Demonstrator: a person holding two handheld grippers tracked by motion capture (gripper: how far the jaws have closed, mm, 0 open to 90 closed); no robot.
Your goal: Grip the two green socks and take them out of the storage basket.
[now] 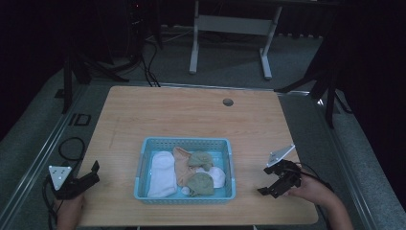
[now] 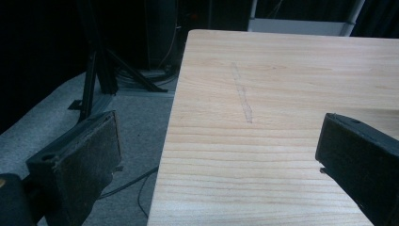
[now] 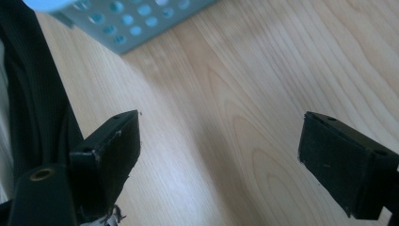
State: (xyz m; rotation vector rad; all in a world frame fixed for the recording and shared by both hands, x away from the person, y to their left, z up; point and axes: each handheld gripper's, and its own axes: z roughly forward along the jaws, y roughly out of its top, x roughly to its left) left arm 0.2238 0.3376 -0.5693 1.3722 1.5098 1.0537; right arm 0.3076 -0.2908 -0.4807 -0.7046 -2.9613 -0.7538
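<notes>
A light blue perforated basket [image 1: 142, 168] sits on the wooden table [image 1: 191, 120] near the front edge. It holds a white cloth [image 1: 162, 173], a tan cloth [image 1: 181, 165] and two green pieces [image 1: 201, 183], loosely piled. My left gripper [image 1: 95, 173] rests at the table's front left corner, left of the basket, open and empty. In the left gripper view, its jaws [image 2: 221, 155] straddle the table's left edge. My right gripper [image 1: 265, 181] is right of the basket, open and empty. In the right gripper view, its jaws [image 3: 221, 146] hover over bare wood, the basket's corner [image 3: 136, 23] ahead.
A round cable hole [image 1: 228, 102] lies near the table's far edge. A white desk frame [image 1: 230, 28] stands behind on the grey carpet. Black stands [image 1: 72, 72] flank the table, and cables [image 1: 69, 148] lie on the floor at left.
</notes>
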